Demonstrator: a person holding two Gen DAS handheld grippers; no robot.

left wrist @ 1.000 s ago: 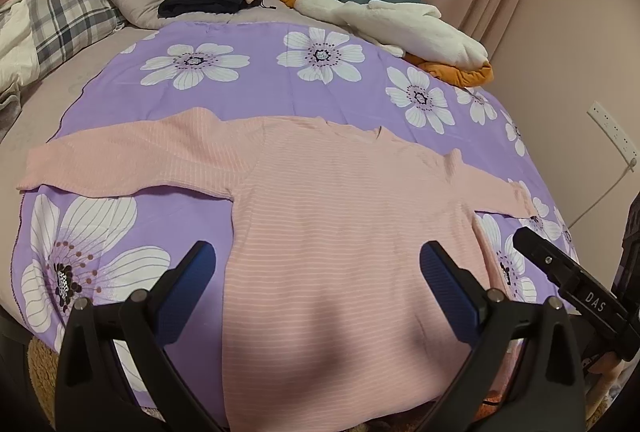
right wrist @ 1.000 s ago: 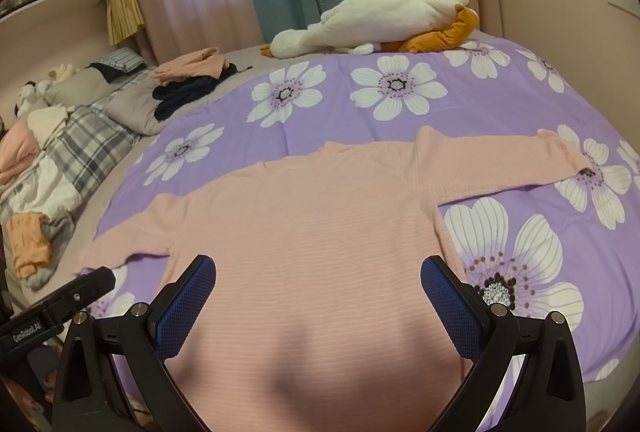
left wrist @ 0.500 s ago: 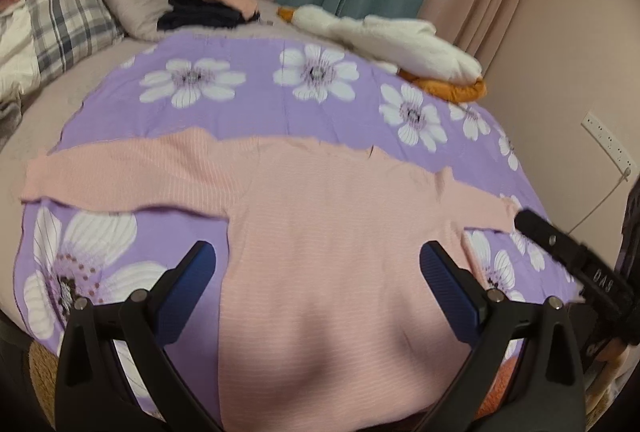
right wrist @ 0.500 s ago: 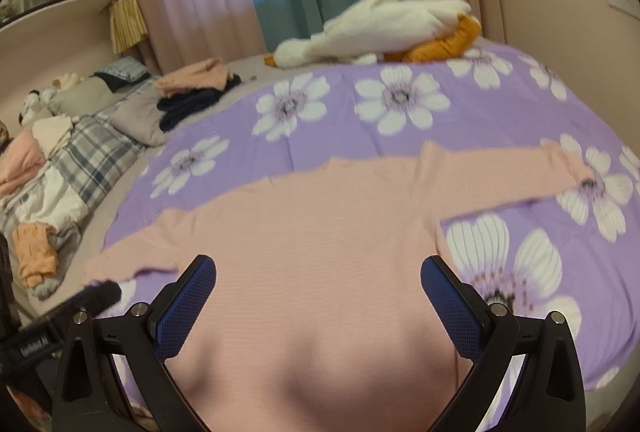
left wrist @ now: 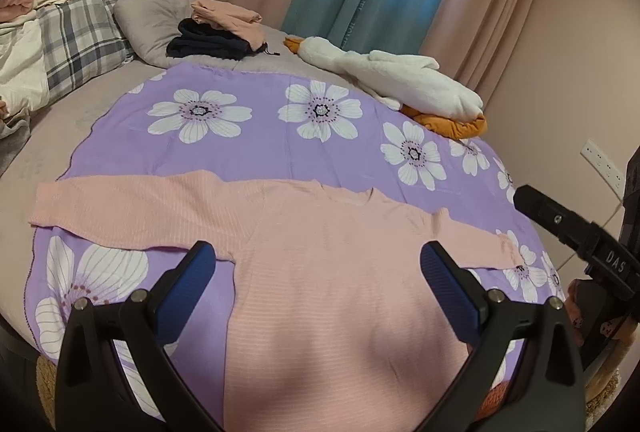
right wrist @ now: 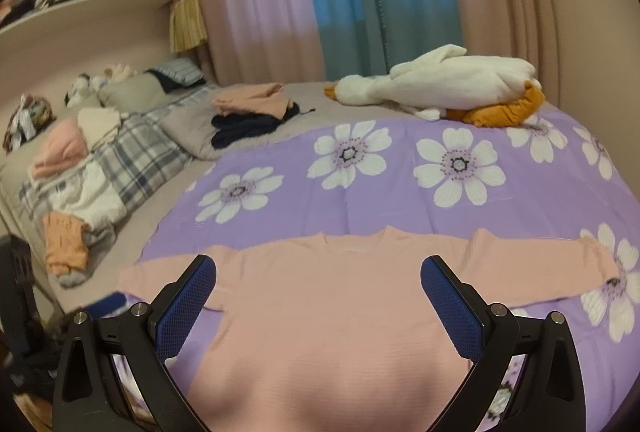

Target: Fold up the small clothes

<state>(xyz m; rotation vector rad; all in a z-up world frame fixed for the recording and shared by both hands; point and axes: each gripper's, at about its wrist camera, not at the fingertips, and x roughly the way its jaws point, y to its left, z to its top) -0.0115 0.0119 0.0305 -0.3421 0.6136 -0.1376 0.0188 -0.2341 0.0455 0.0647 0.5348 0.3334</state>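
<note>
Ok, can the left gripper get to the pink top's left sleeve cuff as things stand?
Probably yes. The left gripper is open and empty over the pink top, and the sleeve lies flat on the purple sheet with nothing covering it.

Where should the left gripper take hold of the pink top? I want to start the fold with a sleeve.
Probably the cuff of the outstretched sleeve of the pink top, coming in from the outer side. It lies flat on the purple floral sheet, with its end edge free to pinch. The left gripper is open and holds nothing.
</note>
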